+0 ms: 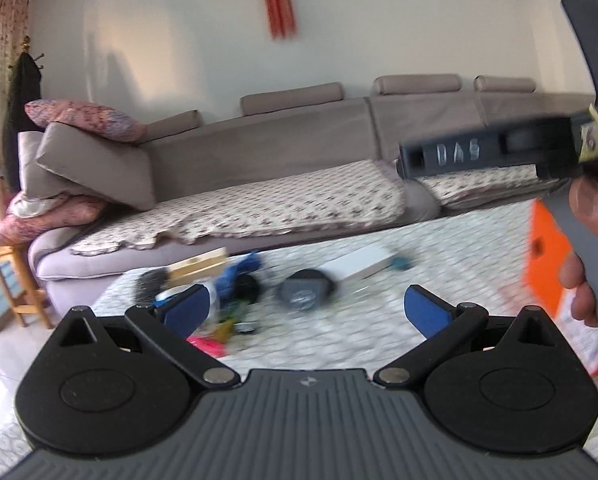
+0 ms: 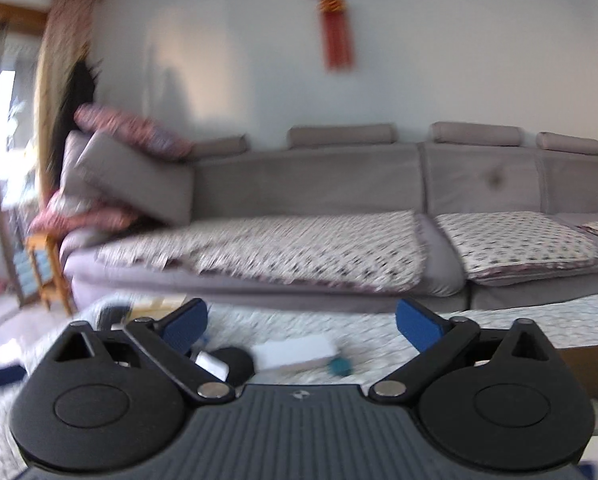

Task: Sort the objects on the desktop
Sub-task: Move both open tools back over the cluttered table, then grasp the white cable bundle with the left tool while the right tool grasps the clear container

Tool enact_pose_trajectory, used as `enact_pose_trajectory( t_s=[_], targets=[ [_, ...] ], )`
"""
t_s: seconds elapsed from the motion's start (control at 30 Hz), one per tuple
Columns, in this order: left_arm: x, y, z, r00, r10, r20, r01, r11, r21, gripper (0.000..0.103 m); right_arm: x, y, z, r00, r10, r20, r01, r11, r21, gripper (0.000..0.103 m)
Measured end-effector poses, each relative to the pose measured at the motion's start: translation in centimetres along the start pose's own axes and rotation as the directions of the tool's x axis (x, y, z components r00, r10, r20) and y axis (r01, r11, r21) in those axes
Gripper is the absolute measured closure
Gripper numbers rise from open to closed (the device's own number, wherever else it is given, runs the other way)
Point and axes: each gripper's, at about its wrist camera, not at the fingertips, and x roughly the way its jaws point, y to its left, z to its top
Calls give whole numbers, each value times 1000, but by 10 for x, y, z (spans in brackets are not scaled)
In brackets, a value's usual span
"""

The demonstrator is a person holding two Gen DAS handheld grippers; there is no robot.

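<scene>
Both views are motion-blurred. My left gripper (image 1: 305,308) is open and empty, held above a table with a white patterned cloth (image 1: 439,248). On the table lie a round dark grey object (image 1: 305,292), a white flat box (image 1: 357,262), a small teal item (image 1: 399,264), a blue item (image 1: 239,270), a black round item (image 1: 247,286), a wooden box (image 1: 197,266) and a pink item (image 1: 207,344). My right gripper (image 2: 301,320) is open and empty; below it are the white box (image 2: 295,354), the teal item (image 2: 341,366) and the black round item (image 2: 235,362). The right gripper's body (image 1: 487,152) shows at the upper right of the left view.
A grey sofa (image 1: 299,148) with floral seat covers and stacked cushions (image 1: 91,160) stands behind the table. An orange box (image 1: 547,256) stands at the table's right. A brown cardboard box (image 2: 595,368) is at the right. A wooden stool (image 1: 15,280) stands at the left.
</scene>
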Motion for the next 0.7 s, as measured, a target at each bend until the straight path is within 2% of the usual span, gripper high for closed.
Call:
enact_pose_trajectory(
  t_s=[0.03,0.07,0.1,0.3,0.43,0.53,0.7],
  targets=[
    [3,3,-2,1000,5,-6,-5,1000,-1,0,7,9,-4,1000,6,-23,-7,999,-33,31],
    [5,6,-3,1000,9,-11,-9,1000,-4,0,17,15,-9,999,9,-54,-13,997,-72,53],
    [9,10,-5,1000,11,-18,-12,1000,-14,0,25,19,-13,997,9,-80,-17,995,-96,61],
    [27,22,-13,998,31,-55,-35,996,-81,0,67,28,-34,984,41,-174,-69,986,-155,61],
    [28,29,-19,992,104,-76,-110,990,-92,0,87,30,-50,976,55,-212,-91,982,-164,61],
    [31,37,-24,984,151,-94,-159,984,-78,0,98,31,-57,970,55,-236,-96,982,-164,61],
    [40,36,-21,986,157,-50,-156,988,16,0,102,24,-61,966,44,-256,-81,987,-136,59]
  ],
)
